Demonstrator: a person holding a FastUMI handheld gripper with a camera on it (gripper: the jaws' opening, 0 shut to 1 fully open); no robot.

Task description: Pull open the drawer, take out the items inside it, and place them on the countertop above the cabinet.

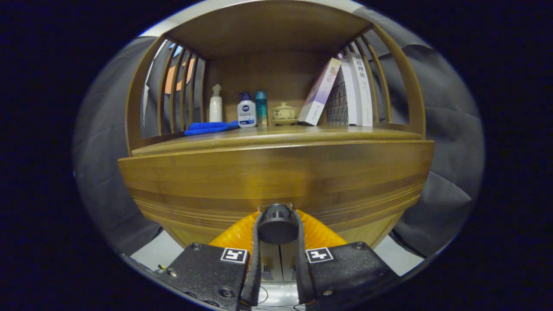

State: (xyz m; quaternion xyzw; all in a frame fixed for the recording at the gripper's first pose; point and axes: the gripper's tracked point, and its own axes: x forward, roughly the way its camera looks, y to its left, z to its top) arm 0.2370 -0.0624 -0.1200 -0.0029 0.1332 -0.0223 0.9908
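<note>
i am at the very start of the job, as far as i can judge. the wooden drawer front stands right before me, wide and curved by the lens, and it looks closed or barely moved; i see no gap above it and nothing of its inside, so whatever items it holds are hidden from me. none of them has reached the countertop as far as i can tell. still to do: pull the drawer out, lift the items, and set them up on that surface.

my gripper is clenched on the round dark drawer knob. the knob sits between my two fingers, one pressing on each side, with the jaws nearly together around it. just behind the knob, orange finger parts flare outward against the wood.

above the drawer, the countertop forms the floor of an open shelf with slatted sides. at its back stand a white pump bottle, a white and blue bottle, a teal can, a small lidded ceramic pot and leaning books. a blue cloth lies toward the left.
</note>
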